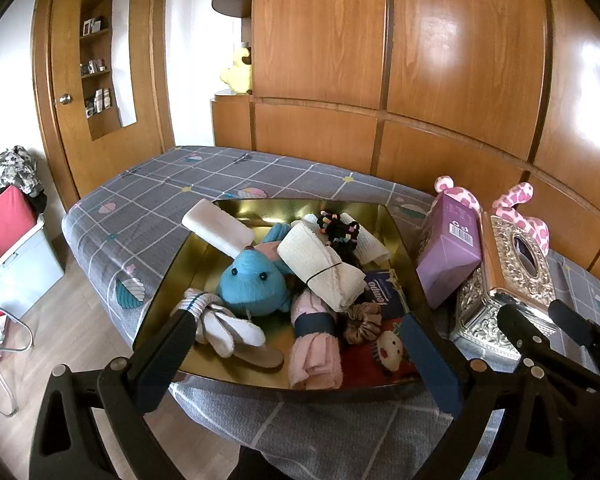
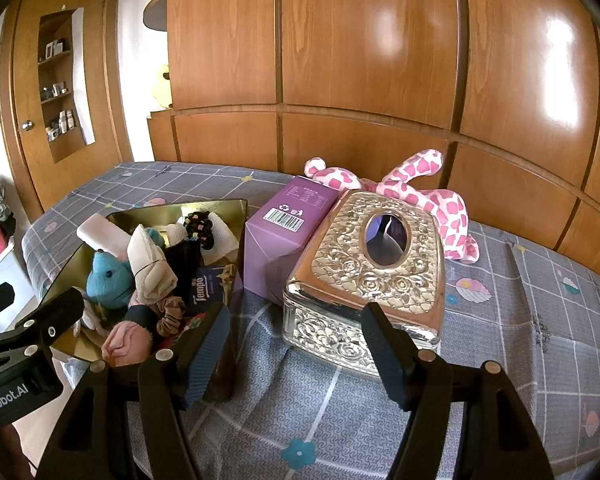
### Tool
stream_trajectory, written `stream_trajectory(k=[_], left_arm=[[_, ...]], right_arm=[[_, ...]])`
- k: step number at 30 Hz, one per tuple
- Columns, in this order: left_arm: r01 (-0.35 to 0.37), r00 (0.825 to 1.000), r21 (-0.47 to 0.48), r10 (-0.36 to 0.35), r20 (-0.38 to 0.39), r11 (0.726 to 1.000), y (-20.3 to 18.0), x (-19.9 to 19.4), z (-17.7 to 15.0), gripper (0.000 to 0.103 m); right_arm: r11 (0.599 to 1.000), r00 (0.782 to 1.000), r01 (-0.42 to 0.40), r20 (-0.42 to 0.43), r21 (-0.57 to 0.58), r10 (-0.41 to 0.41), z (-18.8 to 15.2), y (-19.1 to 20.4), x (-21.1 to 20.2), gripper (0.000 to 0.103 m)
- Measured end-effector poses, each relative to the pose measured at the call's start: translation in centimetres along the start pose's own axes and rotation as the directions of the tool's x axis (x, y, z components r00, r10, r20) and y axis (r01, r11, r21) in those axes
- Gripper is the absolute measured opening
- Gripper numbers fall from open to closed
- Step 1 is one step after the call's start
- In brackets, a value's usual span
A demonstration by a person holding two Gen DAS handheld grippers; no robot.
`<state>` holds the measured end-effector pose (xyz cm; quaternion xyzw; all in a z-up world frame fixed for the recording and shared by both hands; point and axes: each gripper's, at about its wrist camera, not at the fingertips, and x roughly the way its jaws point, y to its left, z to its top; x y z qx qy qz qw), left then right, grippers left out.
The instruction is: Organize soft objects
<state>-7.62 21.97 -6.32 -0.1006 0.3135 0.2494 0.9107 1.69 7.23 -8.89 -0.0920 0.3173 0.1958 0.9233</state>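
Ornate silver tissue box [image 2: 364, 276], purple carton [image 2: 284, 236], wooden wardrobe [image 2: 372, 40], shelved door [image 1: 100, 60]

Open right tongs [image 2: 296, 344] empty over bedspread [image 2: 520, 320], silver tissue box [image 2: 364, 276] just beyond, gold tray [image 2: 148, 210] left

Gold tray [image 1: 400, 236], blue plush [image 1: 254, 282] inside

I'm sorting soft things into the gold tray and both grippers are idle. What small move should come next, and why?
Probably ease the right gripper, open and empty, over the silver tissue box toward the pink spotted plush. It is the one soft item lying on the bedspread outside the gold tray, behind the box.
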Motion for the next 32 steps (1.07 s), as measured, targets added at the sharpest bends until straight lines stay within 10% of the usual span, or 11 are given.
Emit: stream_trajectory(k=[32], left_arm=[[0.036,0.999,0.023,-0.036,-0.020,0.999,-0.1,0.5,-0.2,0.098]], right_arm=[[0.999,0.999,0.008,0.043,0.049,-0.010,0.2,-1.3,-1.1,0.069]])
